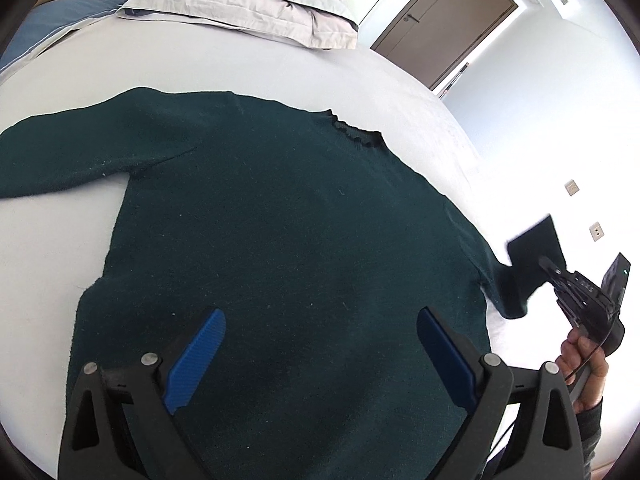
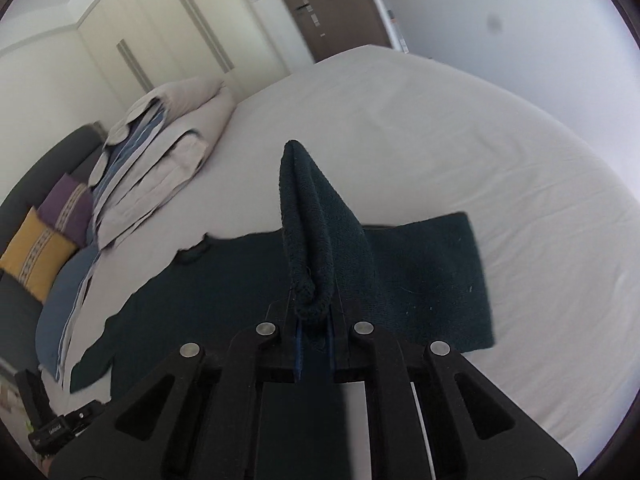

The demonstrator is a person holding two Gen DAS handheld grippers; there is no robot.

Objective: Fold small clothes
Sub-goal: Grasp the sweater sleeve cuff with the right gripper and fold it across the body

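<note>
A dark green sweater point(image 1: 288, 216) lies flat on the white bed point(image 1: 240, 68), collar toward the far right, one sleeve point(image 1: 72, 152) stretched out at the left. My left gripper point(image 1: 320, 344) hovers open over the sweater's lower body, blue pads point(image 1: 196, 360) wide apart with nothing between them. At the right edge a hand holds my right gripper point(image 1: 546, 264), shut on the other sleeve point(image 1: 532, 256), which is lifted off the bed. In the right wrist view that sleeve point(image 2: 316, 240) bunches up from my right gripper point(image 2: 314, 316), its cuff end point(image 2: 432, 276) hanging over the sheet.
Folded bedding and pillows point(image 1: 248, 4) are stacked at the head of the bed. Yellow and purple cushions point(image 2: 44, 240) lean on a dark headboard. A brown door point(image 1: 444, 20), white wardrobes point(image 2: 168, 36) and a wall with sockets point(image 1: 572, 187) surround the bed.
</note>
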